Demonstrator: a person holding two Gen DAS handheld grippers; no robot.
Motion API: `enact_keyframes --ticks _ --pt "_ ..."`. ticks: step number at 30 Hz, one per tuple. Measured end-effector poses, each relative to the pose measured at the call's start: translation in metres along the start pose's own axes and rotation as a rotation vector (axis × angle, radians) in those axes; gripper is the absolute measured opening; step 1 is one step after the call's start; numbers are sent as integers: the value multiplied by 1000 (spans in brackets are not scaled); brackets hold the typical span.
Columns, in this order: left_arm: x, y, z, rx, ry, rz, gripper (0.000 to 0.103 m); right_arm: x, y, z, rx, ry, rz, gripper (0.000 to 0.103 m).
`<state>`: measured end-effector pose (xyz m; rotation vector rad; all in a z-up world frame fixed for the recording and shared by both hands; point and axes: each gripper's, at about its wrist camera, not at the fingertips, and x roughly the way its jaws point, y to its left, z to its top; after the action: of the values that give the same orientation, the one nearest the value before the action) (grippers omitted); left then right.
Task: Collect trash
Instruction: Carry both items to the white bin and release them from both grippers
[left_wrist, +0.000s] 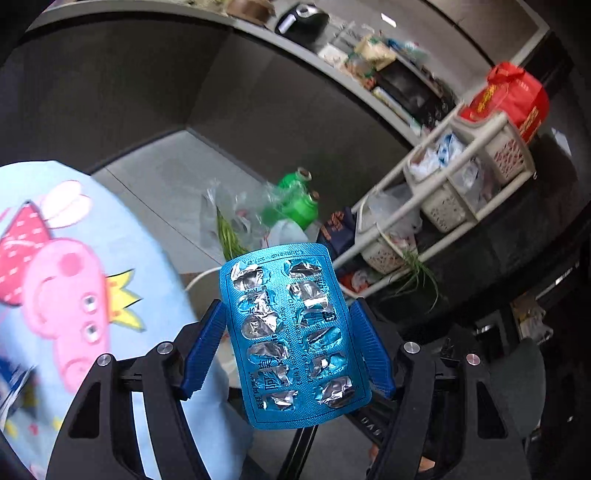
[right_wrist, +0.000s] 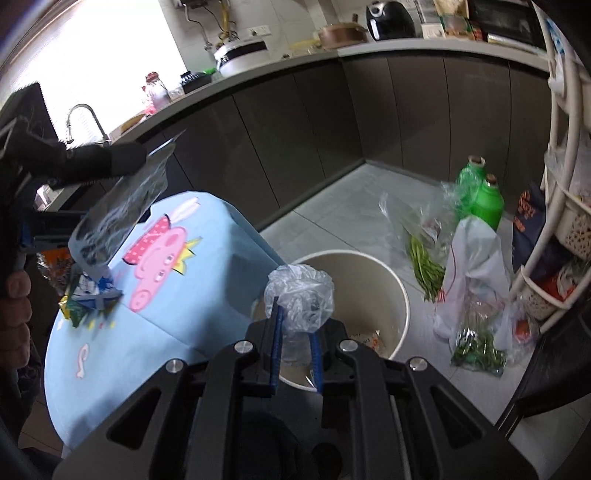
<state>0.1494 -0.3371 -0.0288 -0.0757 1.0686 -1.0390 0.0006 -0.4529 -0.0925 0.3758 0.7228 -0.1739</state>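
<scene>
Right wrist view showed my right tongs (right_wrist: 295, 332) clamped on a crumpled clear plastic bag (right_wrist: 301, 297), the trash bin (right_wrist: 400, 295) directly beyond, past the counter's edge. My left tongs (left_wrist: 288, 343) gripped an empty blue blister pack (left_wrist: 291, 339), long axis pointing forward.

Dark cabinets (right_wrist: 314, 122) under grey counter (right_wrist: 369, 46); pale tiled floor (right_wrist: 351, 195); bright window (right_wrist: 92, 55).

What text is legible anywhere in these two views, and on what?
"DAB": partial letters on the left tool's black body, cut off.
Blue foil blister pack: printed characters and a number string, too distorted to read.
Red bag on the white rack: gold print, blurred.
Dark blue packet: orange lettering, blurred.
</scene>
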Motion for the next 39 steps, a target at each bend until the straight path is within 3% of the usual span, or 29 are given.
enact_keyframes --ticks 6,10,13,15,16,17,19,23,32,39 --pt "61 15 7 -1 87 4 66 40 -24 -15 27 65 12 16" --pt "83 22 8 3 117 19 66 63 -33 -22 24 98 26 17" --pt "94 23 9 14 123 34 67 76 -36 -25 14 122 33 23" --pt "98 22 10 29 117 51 68 82 -36 -26 -4 130 35 35" --pt "99 21 10 36 112 59 71 84 -35 -26 -17 128 32 53" --pt "99 21 11 41 107 65 83 84 -35 -27 -27 122 29 74" --pt "97 19 12 42 79 84 93 82 -33 -28 -50 104 39 82" --pt "93 20 15 30 65 85 94 74 -31 -29 -76 71 56 99" --pt "77 19 15 8 42 97 94 55 -26 -25 -86 60 57 99" --pt "9 -4 12 39 -88 139 94 12 -2 -2 -105 -11 62 99"
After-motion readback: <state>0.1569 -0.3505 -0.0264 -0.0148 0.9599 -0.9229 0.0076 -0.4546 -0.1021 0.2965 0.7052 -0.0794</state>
